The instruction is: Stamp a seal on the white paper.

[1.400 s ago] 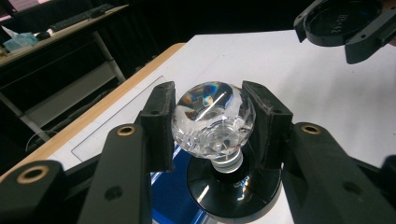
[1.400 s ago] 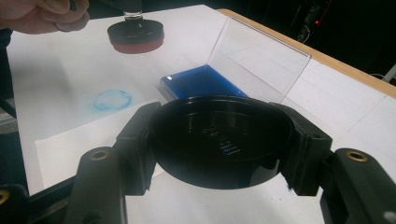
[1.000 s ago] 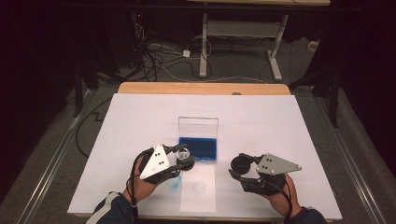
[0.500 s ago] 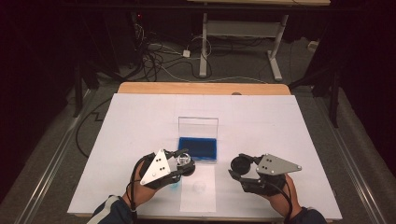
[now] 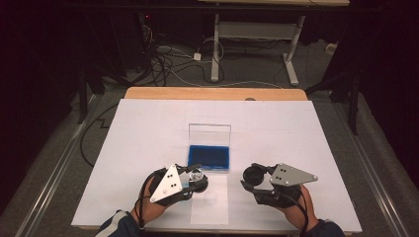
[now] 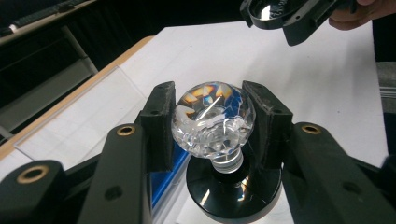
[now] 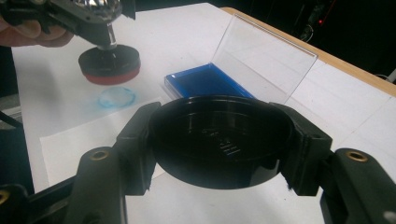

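Note:
My left gripper is shut on the clear faceted knob of a round stamp. The stamp's black base hangs below the jaws, and its red underside sits just above the surface. Beside it, a round blue print marks the white paper sheet. My right gripper is shut on a round black cap, held level to the right of the sheet. The blue ink pad lies just beyond both grippers with its clear lid standing up.
A white covering spreads over the table, with a wooden edge at the far side. Beyond the table, cables lie on the dark floor by a desk frame.
My left gripper has drifted a little toward the near edge with the stamp in it. My right gripper and the cap have stayed put.

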Demonstrator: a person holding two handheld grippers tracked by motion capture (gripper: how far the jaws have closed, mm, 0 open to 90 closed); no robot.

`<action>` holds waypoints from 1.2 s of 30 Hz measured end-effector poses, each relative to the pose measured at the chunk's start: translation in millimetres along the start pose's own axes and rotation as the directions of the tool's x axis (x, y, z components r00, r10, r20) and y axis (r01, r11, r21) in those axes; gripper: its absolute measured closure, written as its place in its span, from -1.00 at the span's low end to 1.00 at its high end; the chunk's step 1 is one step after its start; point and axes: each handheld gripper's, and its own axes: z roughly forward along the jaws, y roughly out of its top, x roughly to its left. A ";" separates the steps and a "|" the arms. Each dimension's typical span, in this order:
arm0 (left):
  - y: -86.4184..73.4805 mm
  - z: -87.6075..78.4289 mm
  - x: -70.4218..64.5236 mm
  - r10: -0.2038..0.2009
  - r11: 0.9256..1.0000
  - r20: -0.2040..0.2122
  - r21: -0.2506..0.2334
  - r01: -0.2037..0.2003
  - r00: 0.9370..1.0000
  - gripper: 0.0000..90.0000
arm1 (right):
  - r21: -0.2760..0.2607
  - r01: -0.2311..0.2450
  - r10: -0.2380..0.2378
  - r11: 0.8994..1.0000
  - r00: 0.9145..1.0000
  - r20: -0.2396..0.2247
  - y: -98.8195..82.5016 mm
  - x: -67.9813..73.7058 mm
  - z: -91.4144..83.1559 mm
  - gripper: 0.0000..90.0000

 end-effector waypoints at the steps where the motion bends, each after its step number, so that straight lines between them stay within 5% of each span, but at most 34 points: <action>1: -0.6 1.2 -1.0 0.004 1.000 0.000 0.006 -0.004 1.000 0.22 | 0.001 0.001 -0.001 1.000 1.000 0.000 0.1 0.2 0.0 -0.14; 27: -13.4 33.3 -14.8 0.030 0.998 0.092 0.043 -0.034 0.995 0.22 | 0.017 0.007 -0.007 1.000 1.000 -0.007 -1.0 2.3 3.0 -0.14; 36: -16.8 35.9 -13.6 0.028 0.998 0.093 0.050 -0.033 0.995 0.22 | 0.020 0.012 -0.012 1.000 1.000 -0.010 -1.3 2.5 3.7 -0.14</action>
